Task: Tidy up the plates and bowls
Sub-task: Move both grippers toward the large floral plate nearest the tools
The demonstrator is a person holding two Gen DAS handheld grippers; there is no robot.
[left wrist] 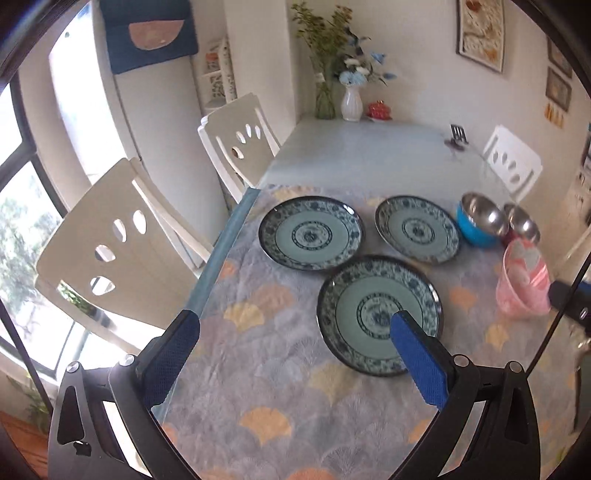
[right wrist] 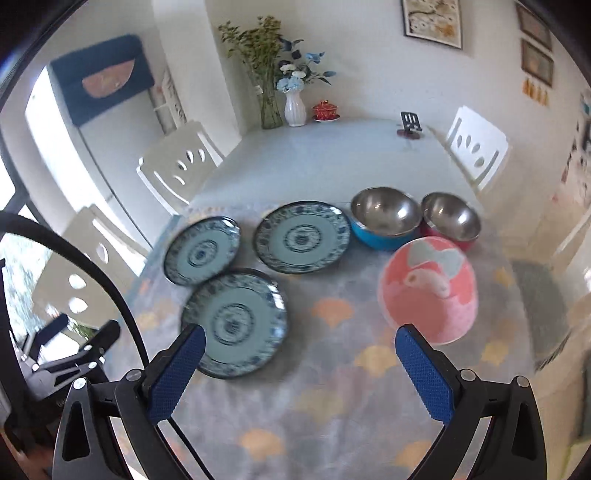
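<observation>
On the counter (right wrist: 332, 387) we saw three plates (right wrist: 234, 323) beside three bowls (right wrist: 430, 290); both grippers (left wrist: 295, 332) (right wrist: 299, 343) hovered with fingers spread wide, holding nothing.

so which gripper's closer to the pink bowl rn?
Right. The right gripper hangs open just short of the pink bowl, which sits beside its right finger. The left gripper is open over the nearest plate, well to the bowl's left.

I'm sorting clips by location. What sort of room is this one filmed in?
Most likely a home dining room: a long dining table with white chairs alongside, a vase of flowers at its far end, framed pictures on the wall, and patterned plates laid out.
</observation>
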